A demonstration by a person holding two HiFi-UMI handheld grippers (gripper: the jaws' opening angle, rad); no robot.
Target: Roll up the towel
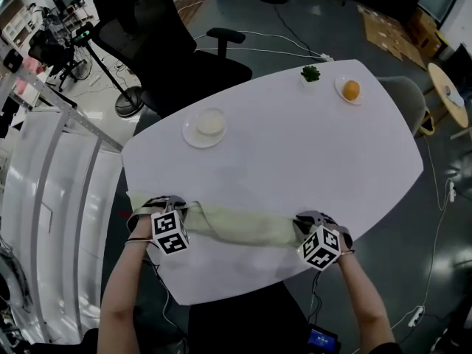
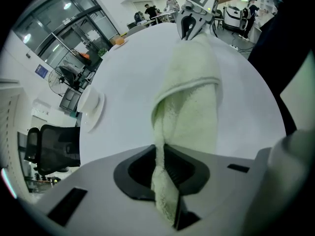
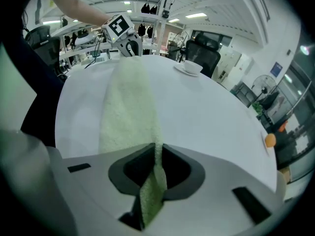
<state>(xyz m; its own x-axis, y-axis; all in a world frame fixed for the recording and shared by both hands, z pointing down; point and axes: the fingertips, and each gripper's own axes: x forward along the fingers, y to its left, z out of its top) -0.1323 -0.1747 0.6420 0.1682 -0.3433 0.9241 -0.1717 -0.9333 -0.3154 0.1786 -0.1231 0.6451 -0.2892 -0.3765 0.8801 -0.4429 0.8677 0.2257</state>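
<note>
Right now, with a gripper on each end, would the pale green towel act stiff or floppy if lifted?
Probably floppy: the towel folds over itself and squeezes thin where the left gripper and right gripper are shut on its ends. Its nubby pile should resist slipping; pushed across the table it would probably bunch.

Near edge: towel (image 1: 236,226) stretched across.
Middle: open table top (image 1: 295,153).
Far side: cup (image 1: 211,122) on saucer (image 1: 190,136), small plant (image 1: 310,73), orange (image 1: 351,89).

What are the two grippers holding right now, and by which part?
Both hold the pale green towel. The left gripper pinches its left end and the right gripper its right end, with the towel stretched between them on the white table.
</note>
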